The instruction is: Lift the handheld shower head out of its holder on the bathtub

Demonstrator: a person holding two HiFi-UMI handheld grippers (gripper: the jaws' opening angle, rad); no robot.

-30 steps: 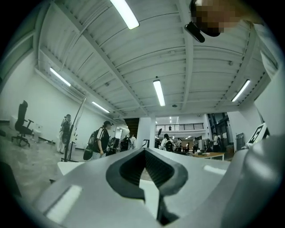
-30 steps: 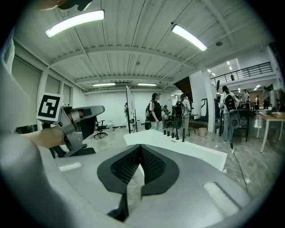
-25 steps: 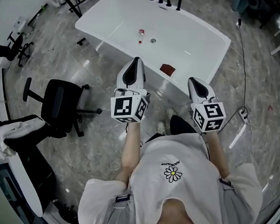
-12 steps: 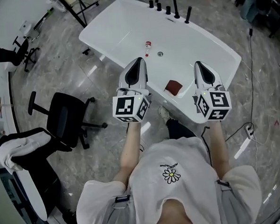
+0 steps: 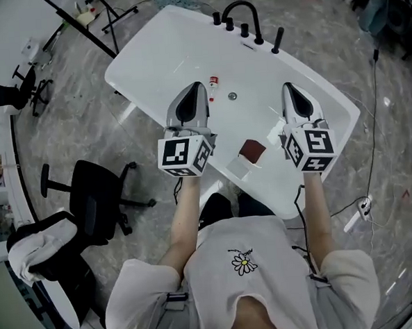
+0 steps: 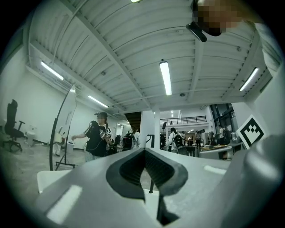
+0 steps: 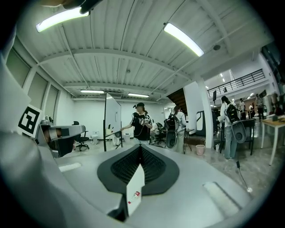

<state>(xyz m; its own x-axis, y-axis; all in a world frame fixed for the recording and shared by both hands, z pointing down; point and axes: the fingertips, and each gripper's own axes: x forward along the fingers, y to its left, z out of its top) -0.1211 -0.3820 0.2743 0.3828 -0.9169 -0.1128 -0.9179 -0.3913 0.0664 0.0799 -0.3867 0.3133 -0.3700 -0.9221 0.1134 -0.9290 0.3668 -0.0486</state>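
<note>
White tub (image 5: pixel 150 52): lying lengthwise away from the person, who is standing at its near end.
Left gripper (image 5: pixel 197 88): hovering over the near left of the basin, jaw tips lying together, nothing between them.
Right gripper (image 5: pixel 288 90): hovering level with it at the near right, jaws also meeting, gripping nothing.
Near tub floor: a red-brown pad (image 5: pixel 252 149) is lying between the two grippers.
Mid tub: a small red-capped bottle (image 5: pixel 213 80) is resting just left of the drain (image 5: pixel 232 96).
Far rim: a black faucet (image 5: pixel 241 11) is arching over the basin, with short knobs standing beside it.
Shower head (image 5: pixel 276 40): seemingly the slim black upright at the right end of that row, sitting in its holder (image 5: pixel 274 51), well apart from both grippers.
Risk, wrong target: the knobs are standing close by and looking much alike, so a gripper may end up closing on a knob instead.
Risk, closed jaws: arriving with the tips together would be pushing the handle, not taking it.
Risk, slip: the handle is looking slim and glossy, so a light or off-centre grip may be letting it twist or drop back.
Risk, hose: none is showing here, but one may be snagging during a lift.
</note>
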